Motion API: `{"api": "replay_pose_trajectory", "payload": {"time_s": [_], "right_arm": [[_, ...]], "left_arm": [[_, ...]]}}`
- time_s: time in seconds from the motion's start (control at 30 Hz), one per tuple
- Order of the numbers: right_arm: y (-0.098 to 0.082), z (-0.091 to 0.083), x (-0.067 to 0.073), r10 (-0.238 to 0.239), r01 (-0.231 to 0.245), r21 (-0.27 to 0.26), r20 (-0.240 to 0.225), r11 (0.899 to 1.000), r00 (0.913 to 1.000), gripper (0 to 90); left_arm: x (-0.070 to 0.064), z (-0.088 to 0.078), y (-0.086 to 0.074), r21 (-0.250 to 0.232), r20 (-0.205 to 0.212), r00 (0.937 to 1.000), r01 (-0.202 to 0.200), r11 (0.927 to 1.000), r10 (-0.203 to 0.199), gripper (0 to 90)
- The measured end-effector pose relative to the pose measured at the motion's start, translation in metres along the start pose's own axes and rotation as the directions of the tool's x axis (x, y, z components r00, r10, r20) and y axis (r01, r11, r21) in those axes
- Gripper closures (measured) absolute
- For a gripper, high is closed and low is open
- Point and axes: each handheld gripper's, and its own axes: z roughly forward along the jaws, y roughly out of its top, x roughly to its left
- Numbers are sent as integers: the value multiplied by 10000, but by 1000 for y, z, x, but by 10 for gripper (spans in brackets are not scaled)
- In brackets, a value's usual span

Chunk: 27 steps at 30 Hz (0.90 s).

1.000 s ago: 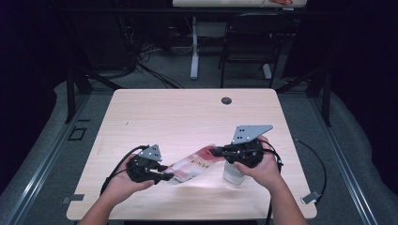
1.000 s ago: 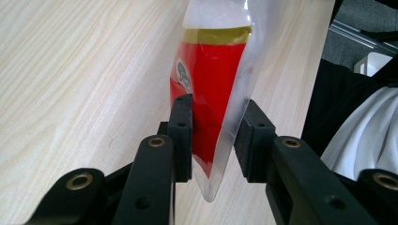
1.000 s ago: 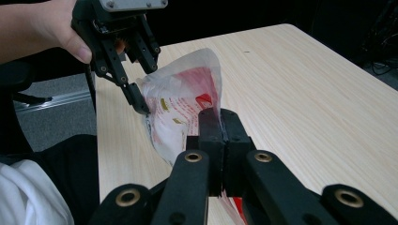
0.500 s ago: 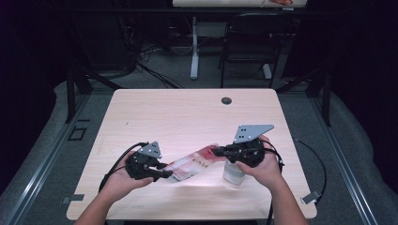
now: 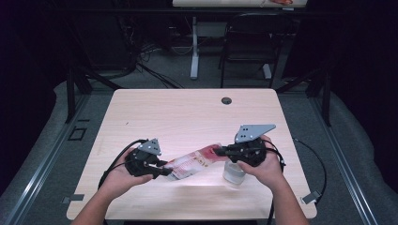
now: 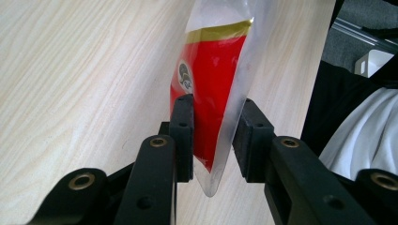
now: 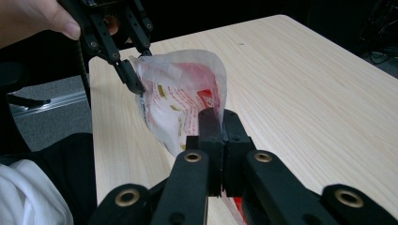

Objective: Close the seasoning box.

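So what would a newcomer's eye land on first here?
The red and white pouch, held off the table near its front edge between the two grippers. The right gripper is shut on one end; at the other, the pouch sits between the left gripper jaws. A clear cup stands under the right hand.

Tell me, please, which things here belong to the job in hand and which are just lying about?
In the job:
- red and white packet, held between both tongs
- left tongs, around its bottom corner
- right tongs, shut on its other end

Lying about:
- clear cup under the right hand
- black grommet in the table
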Motion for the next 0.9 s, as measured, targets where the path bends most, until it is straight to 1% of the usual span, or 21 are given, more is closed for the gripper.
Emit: {"api": "replay_pose_trajectory", "payload": {"time_s": [0.03, 0.53, 0.9], "right_arm": [[0, 0, -1, 20, -20, 9, 57, 10000, 10000, 896], [-7, -4, -7, 297, -297, 46, 113, 9995, 9995, 895], [-10, -4, -11, 393, -395, 137, 125, 9991, 9991, 894]], "left_arm": [[0, 0, 0, -7, 15, 10000, -8, 10000, 8, 719], [3, -6, 10, -95, -9, 10000, -96, 9999, 96, 724], [4, -7, 12, -185, 21, 10000, -67, 9998, 67, 730]]}}
